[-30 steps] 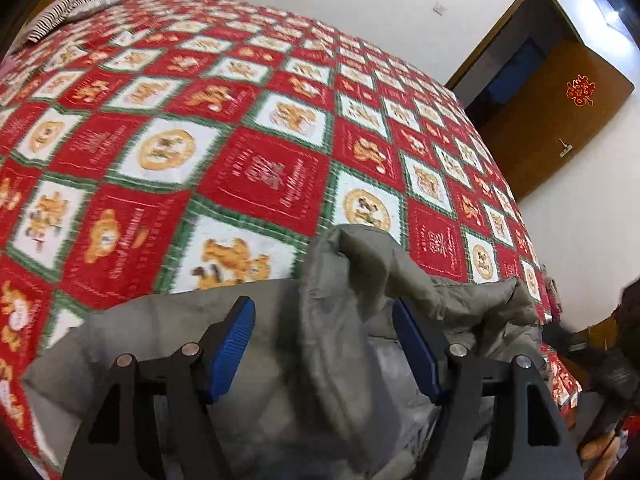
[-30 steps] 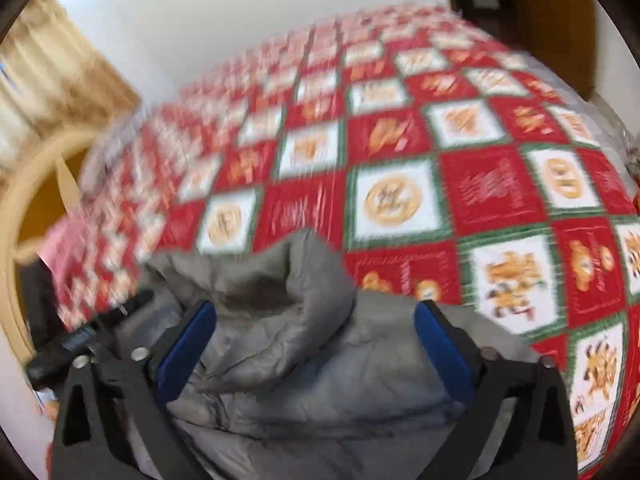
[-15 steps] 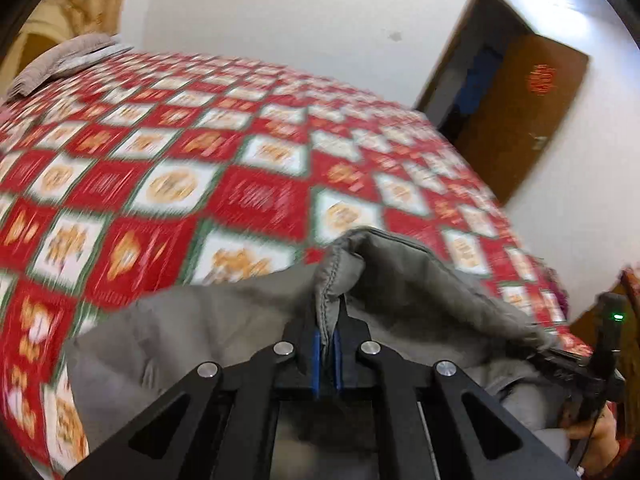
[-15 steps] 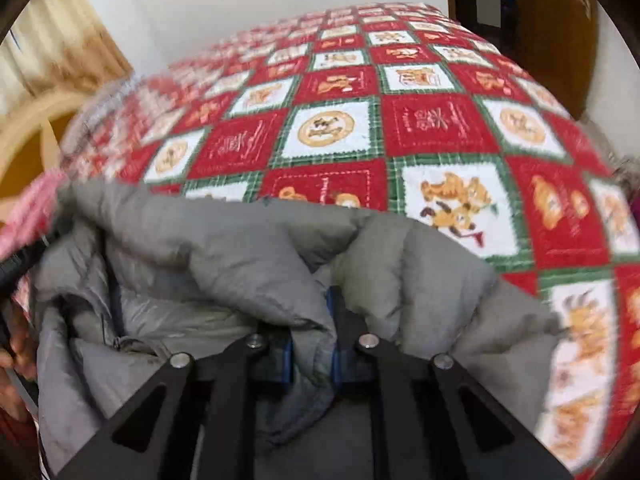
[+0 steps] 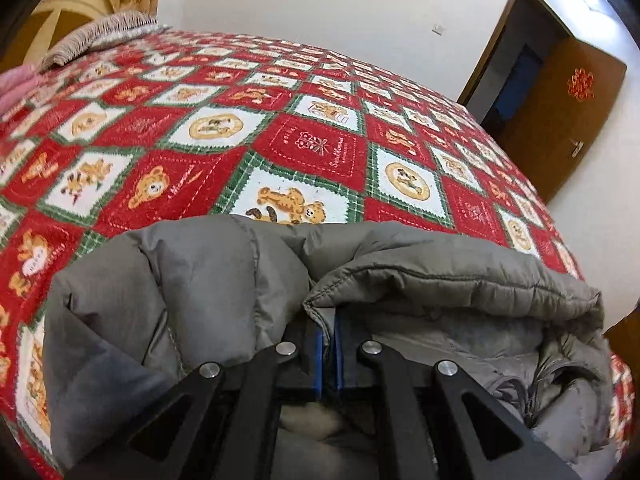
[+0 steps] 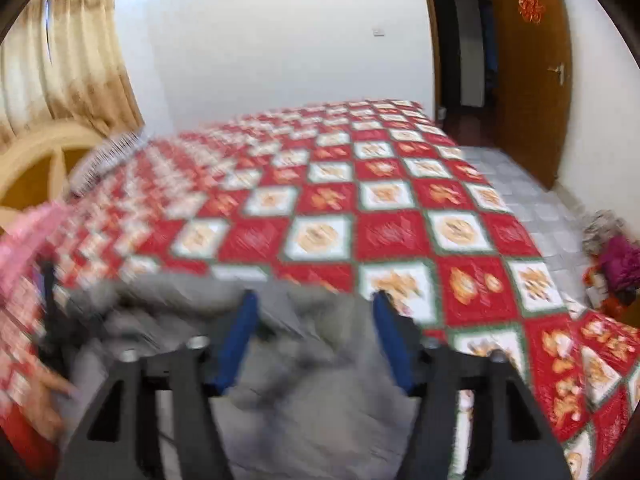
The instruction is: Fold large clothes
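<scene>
A grey padded jacket (image 5: 420, 276) lies bunched at the near edge of the bed. My left gripper (image 5: 328, 332) is shut on a stitched edge of the jacket, its blue pads pressed together on the fabric. In the blurred right wrist view my right gripper (image 6: 316, 312) is open, its blue pads (image 6: 240, 332) apart over the grey jacket (image 6: 304, 408), holding nothing.
The bed carries a red, green and white bear-patterned quilt (image 5: 312, 144), also in the right wrist view (image 6: 392, 232). A striped pillow (image 5: 100, 32) and a headboard (image 6: 36, 160) are at the far left. A brown door (image 5: 560, 120) stands open at the right. Clothes (image 6: 616, 260) lie on the tiled floor.
My left gripper stays shut on the jacket edge and has drawn it along the quilt. My right gripper, shut on the jacket half a second ago, has opened and let go.
</scene>
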The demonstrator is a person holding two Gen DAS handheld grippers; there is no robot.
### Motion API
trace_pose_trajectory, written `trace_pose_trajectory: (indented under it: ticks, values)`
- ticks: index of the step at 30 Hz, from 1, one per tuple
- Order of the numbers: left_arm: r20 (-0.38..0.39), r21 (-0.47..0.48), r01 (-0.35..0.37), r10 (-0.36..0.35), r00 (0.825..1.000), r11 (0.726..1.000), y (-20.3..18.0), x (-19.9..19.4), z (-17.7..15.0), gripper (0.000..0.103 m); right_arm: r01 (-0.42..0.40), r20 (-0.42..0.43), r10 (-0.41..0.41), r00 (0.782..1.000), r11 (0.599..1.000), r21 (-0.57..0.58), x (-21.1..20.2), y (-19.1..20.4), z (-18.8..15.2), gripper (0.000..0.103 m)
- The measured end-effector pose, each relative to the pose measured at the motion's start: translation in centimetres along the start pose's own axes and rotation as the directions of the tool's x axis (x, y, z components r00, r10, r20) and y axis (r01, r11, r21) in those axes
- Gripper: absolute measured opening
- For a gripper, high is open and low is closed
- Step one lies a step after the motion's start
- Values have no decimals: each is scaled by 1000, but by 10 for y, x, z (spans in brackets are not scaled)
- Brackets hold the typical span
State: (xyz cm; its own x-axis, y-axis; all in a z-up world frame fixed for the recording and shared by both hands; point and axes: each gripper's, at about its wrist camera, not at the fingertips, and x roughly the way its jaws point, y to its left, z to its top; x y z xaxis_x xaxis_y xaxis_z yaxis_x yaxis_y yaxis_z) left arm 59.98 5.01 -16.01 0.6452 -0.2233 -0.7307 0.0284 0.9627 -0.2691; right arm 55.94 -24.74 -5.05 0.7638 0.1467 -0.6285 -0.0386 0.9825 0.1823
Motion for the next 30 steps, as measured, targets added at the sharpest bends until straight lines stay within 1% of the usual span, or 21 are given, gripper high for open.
trace_pose_trajectory:
  ticks: [2, 3, 4, 5, 6, 8, 9, 10, 11, 12, 13, 15, 17, 19, 20, 22, 24, 25, 26, 28, 30]
  values:
    - [2, 11, -12, 12, 1000, 1000, -2, 0, -1, 5, -57, -53, 66, 996, 986, 155, 19, 8, 23, 46]
    - [2, 12, -13, 13, 1000, 1000, -1, 0, -1, 6, -81, -83, 106, 991, 963, 256, 34, 9, 26, 46]
    - [3, 13, -14, 14, 1000, 1000, 0, 0, -1, 6, -96, -113, 145, 983, 930, 355, 50, 9, 23, 46]
    - [3, 13, -14, 14, 1000, 1000, 0, 0, -1, 6, -92, -154, 172, 973, 901, 423, 70, 11, 17, 46]
    - [4, 13, -14, 14, 1000, 1000, 1, 0, -2, 6, -68, -186, 161, 969, 903, 424, 82, 14, 11, 46]
    - [3, 11, -12, 12, 1000, 1000, 0, 0, -2, 6, 68, -275, 27, 961, 942, 329, 109, 23, -10, 45]
    - [2, 9, -8, 8, 1000, 1000, 1, -1, -2, 6, 93, -309, 0, 951, 954, 287, 120, 24, -26, 41]
    - [-1, 2, 1, -1, 1000, 1000, 2, -1, -2, 6, 79, -310, -1, 951, 968, 240, 125, 25, -37, 38]
    - [-8, -10, 16, -16, 1000, 1000, 4, -1, -1, 6, 65, -261, -26, 965, 988, 140, 123, 31, -44, 38]
    - [-23, -32, 43, -44, 999, 999, 7, -2, -1, 6, 77, -224, -73, 972, 997, 9, 122, 40, -50, 38]
    - [-44, -66, 77, -80, 996, 995, 12, -6, -1, 6, 91, -202, -100, 974, 994, -54, 122, 46, -54, 38]
    - [-67, -89, 100, -107, 992, 991, 16, -20, -2, 6, 141, -171, -162, 972, 981, -131, 123, 57, -60, 39]
    - [-61, -73, 108, -112, 992, 992, 18, -46, -3, 6, 184, -153, -214, 965, 965, -187, 125, 67, -63, 39]
    - [-8, -45, 123, -124, 992, 991, 14, -75, 1, 6, 204, -137, -236, 962, 955, -215, 125, 71, -64, 40]
    - [29, -24, 131, -130, 991, 991, 4, -89, 8, 6, 204, -134, -236, 962, 955, -214, 125, 70, -65, 40]
    - [61, 20, 145, -146, 987, 989, -18, -98, 21, 6, 198, -133, -227, 965, 959, -205, 123, 66, -65, 40]
    - [79, 74, 184, -190, 979, 980, -53, -90, 41, 6, 195, -130, -223, 966, 960, -201, 121, 68, -65, 41]
    - [71, 83, 196, -202, 977, 977, -65, -79, 47, 6, 193, -127, -221, 967, 961, -200, 120, 68, -65, 41]
    - [52, 90, 191, -196, 979, 978, -75, -65, 51, 6, 188, -127, -215, 968, 962, -199, 120, 68, -65, 41]
    - [-14, 105, 112, -111, 994, 988, -91, -26, 51, 6, 175, -126, -200, 972, 967, -187, 118, 67, -66, 41]
    - [-85, 129, 52, -41, 996, 990, -92, 2, 35, 6, 145, -129, -165, 978, 977, -157, 116, 61, -66, 41]
